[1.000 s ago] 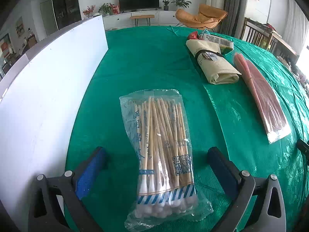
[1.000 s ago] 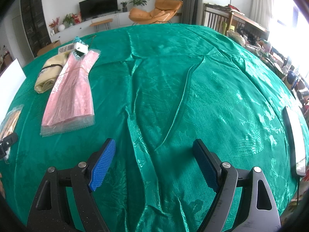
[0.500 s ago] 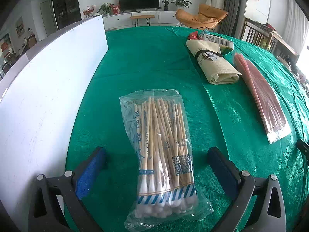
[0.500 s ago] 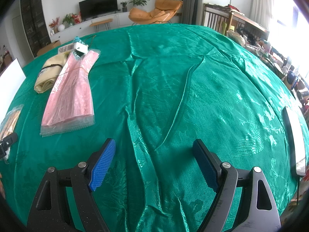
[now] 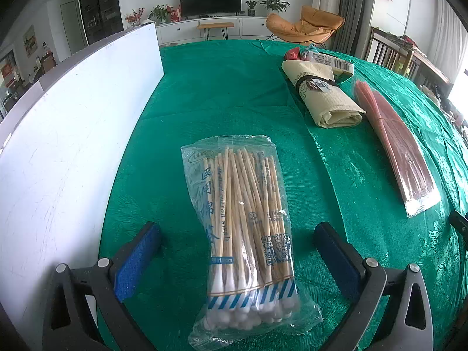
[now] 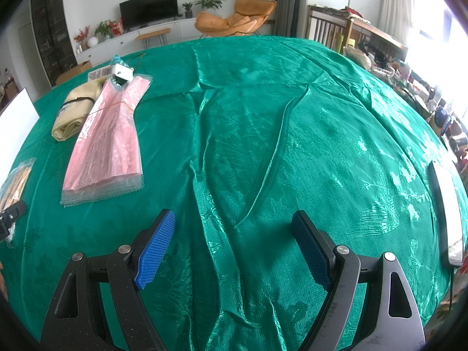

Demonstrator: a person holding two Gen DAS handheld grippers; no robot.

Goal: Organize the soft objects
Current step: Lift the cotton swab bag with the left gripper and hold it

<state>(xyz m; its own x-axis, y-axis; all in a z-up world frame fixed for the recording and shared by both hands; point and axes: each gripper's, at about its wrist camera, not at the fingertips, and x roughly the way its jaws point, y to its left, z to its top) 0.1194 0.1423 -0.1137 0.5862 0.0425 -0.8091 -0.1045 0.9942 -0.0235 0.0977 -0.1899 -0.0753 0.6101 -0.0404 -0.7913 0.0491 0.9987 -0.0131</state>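
swab bag (image 5: 245, 228) between spread left gripper (image 5: 237, 234), seemingly untouched

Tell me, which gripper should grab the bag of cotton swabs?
Left. The left gripper is open with the bag of cotton swabs between its fingers; the right gripper faces bare green cloth.

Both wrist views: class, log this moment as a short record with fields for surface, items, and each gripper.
surface: green tablecloth
in front of left gripper: bag of cotton swabs, lying between its open fingers, not gripped
farther items: rolled beige cloth, pink packet
left edge: white board
left gripper: open
right gripper: open, over bare cloth
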